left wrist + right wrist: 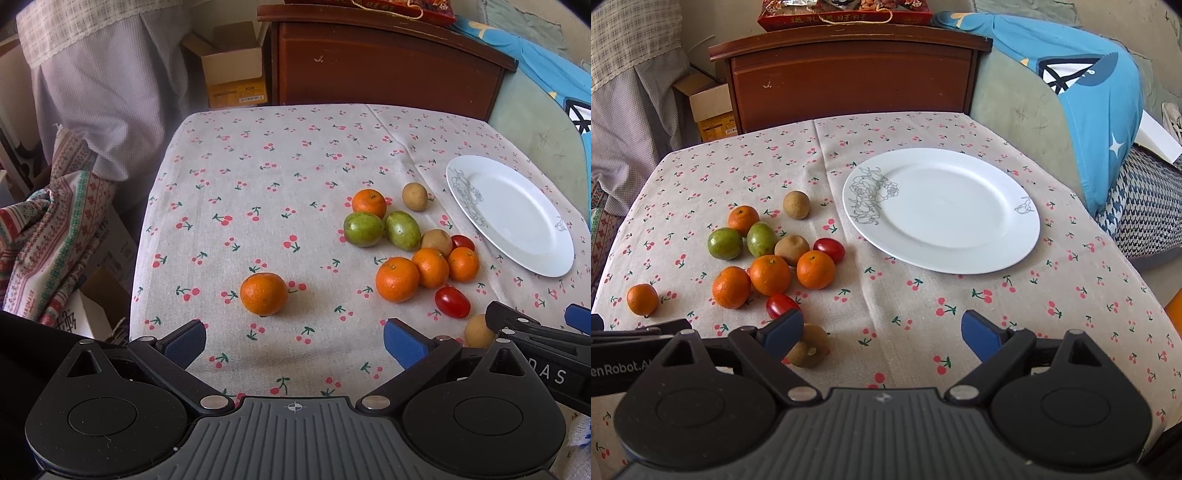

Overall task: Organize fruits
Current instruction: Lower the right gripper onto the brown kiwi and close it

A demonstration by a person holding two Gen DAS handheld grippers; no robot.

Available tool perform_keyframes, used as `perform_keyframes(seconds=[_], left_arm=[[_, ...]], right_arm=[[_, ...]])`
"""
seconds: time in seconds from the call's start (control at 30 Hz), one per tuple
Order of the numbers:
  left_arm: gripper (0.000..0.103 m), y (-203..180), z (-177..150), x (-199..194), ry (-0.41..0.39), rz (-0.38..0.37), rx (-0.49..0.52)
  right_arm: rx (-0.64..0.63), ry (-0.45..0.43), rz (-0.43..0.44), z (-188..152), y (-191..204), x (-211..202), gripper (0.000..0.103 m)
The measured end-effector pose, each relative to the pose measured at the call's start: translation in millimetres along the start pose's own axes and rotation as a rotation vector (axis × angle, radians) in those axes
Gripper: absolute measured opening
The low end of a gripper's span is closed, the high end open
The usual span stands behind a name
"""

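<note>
Fruit lies loose on a cherry-print tablecloth [258,184]. A lone tangerine [263,294] sits just ahead of my left gripper [294,341], which is open and empty. To its right lies a cluster: several tangerines [397,279], two green fruits [363,229], brown longans [414,196] and two cherry tomatoes [452,302]. An empty white plate [942,210] lies ahead of my right gripper [882,334], also open and empty. A brown longan [809,345] lies by its left finger [783,332], outside the jaws. The fruit cluster [770,275] is to its left.
A dark wooden cabinet [849,77] stands behind the table with a red gift box [846,14] on top. A cardboard box [236,70] sits on the floor at the back left. A blue garment [1086,96] drapes a green seat to the right. Patterned fabric [55,229] hangs at the left.
</note>
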State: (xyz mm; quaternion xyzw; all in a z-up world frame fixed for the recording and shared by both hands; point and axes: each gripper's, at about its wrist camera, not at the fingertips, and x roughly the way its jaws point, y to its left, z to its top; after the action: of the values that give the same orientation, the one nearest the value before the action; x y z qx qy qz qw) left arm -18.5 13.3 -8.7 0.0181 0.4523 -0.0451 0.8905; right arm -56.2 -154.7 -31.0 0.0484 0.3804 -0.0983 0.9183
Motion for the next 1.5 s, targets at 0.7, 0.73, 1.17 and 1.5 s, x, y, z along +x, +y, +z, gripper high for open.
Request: perform_keyframes(seconds=[0.7, 0.73, 1.17, 1.5], left_arm=[[0.101, 7, -2, 3, -0.013, 0.028, -0.011], [0.101, 8, -1, 3, -0.015, 0.027, -0.015], [0.089, 11, -1, 4, -0.047, 0.012, -0.028], [0.082, 10, -1, 6, -0.065, 0.004, -0.017]], right_arm=[[0.077, -0.020, 0.179, -8, -22, 2, 0.075], [0.084, -0.023, 0.195, -9, -23, 2, 0.072], [0.009, -0.045, 0.368, -14, -5, 10, 0.043], [-0.064, -0.084, 0.391, -14, 8, 19, 0.032]])
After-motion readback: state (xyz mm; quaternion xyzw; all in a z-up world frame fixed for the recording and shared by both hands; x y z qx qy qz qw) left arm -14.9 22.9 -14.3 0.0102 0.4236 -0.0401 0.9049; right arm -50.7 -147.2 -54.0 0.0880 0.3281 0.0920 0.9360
